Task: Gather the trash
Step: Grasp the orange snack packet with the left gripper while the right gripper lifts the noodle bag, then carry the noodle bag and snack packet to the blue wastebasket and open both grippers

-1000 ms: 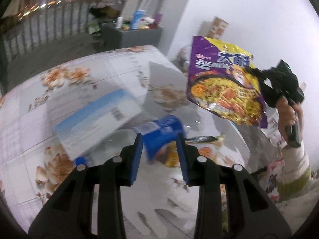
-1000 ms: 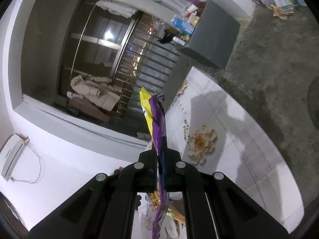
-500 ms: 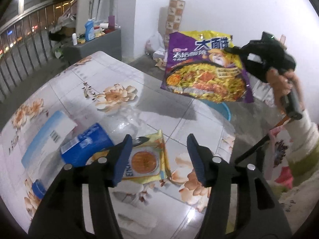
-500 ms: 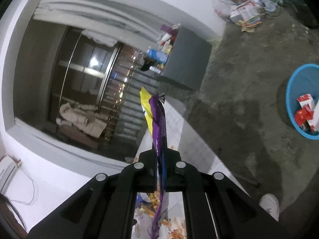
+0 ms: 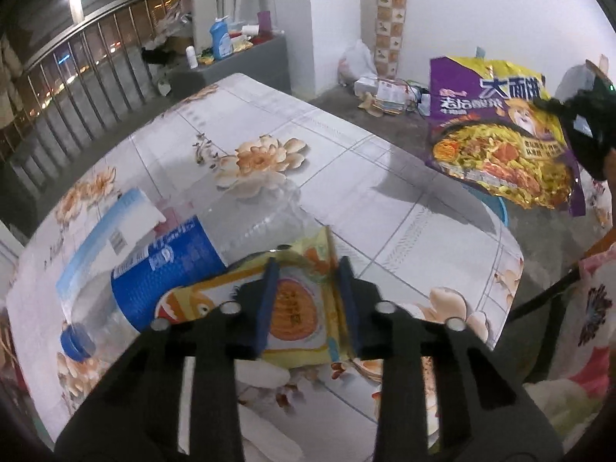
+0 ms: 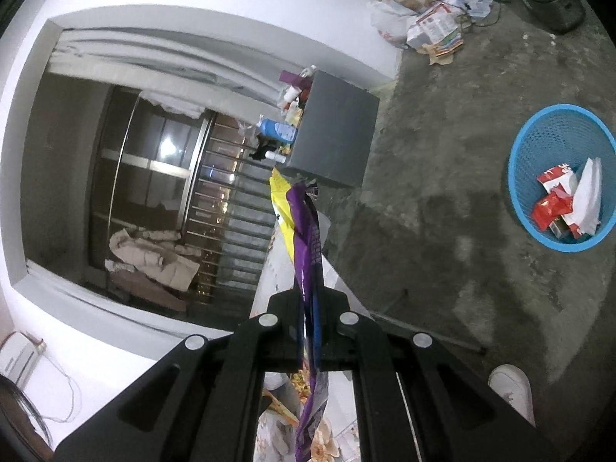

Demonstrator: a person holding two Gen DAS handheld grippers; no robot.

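Observation:
A yellow snack packet (image 5: 292,308) lies on the flower-patterned table (image 5: 346,161), against a clear bottle with a blue label (image 5: 169,269). My left gripper (image 5: 308,261) points down at the packet. Its jaws are closing, the packet fills the gap between them, and its right edge curls up along the right pad. Off the table's right side my right gripper (image 6: 308,300) is shut on a purple and yellow noodle bag (image 6: 304,231), which hangs in the air (image 5: 500,146). On the floor to the right stands a blue basket (image 6: 519,192) with red and white wrappers in it.
A white and blue box (image 5: 111,238) lies left of the bottle. A grey cabinet (image 6: 335,134) with bottles on it stands by the railing. Papers and bags (image 6: 435,30) are heaped at the wall. A white shoe (image 6: 508,385) shows on the concrete floor.
My left gripper moved from the blue-label bottle to the yellow packet; its jaws widened, then narrowed around it. My right gripper swung the noodle bag away from the table, and the blue basket came into view.

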